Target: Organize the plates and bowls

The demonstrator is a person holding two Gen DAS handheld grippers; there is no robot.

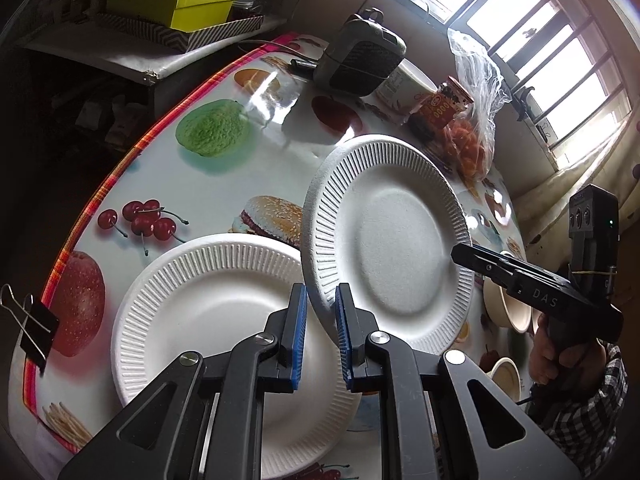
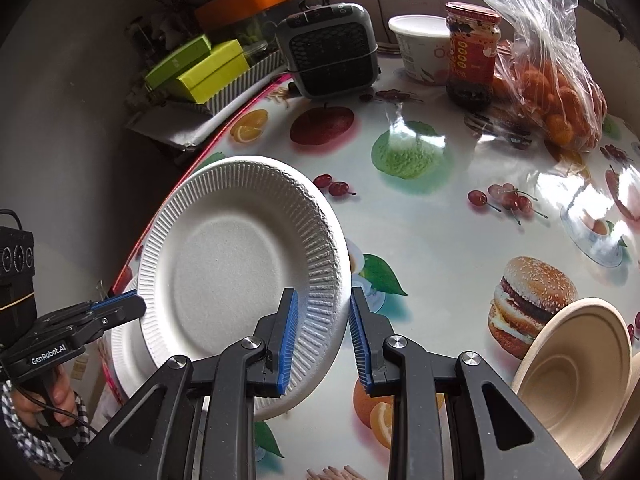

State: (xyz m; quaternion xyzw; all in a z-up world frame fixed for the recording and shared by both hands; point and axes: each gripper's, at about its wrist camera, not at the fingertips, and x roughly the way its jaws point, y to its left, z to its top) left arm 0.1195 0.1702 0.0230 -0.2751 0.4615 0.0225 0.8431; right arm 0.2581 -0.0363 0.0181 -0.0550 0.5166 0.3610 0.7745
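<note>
white plate [image 1: 384, 236]: tilted, centre frame, above second plate [image 1: 216, 320]
left gripper [image 1: 321, 312]: clamped on its rim
right gripper [image 2: 324, 312]: clamped on opposite rim

Raised plate [image 1: 384, 236] between both claws, above second plate [image 1: 208, 304] on table [image 1: 224, 184]; bowls [image 2: 576, 376] rightward.

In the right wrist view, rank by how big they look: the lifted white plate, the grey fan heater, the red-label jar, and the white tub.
1. Lifted white plate, though it is nearest the camera.
2. Grey fan heater.
3. Red-label jar and white tub look too alike to rank.
</note>
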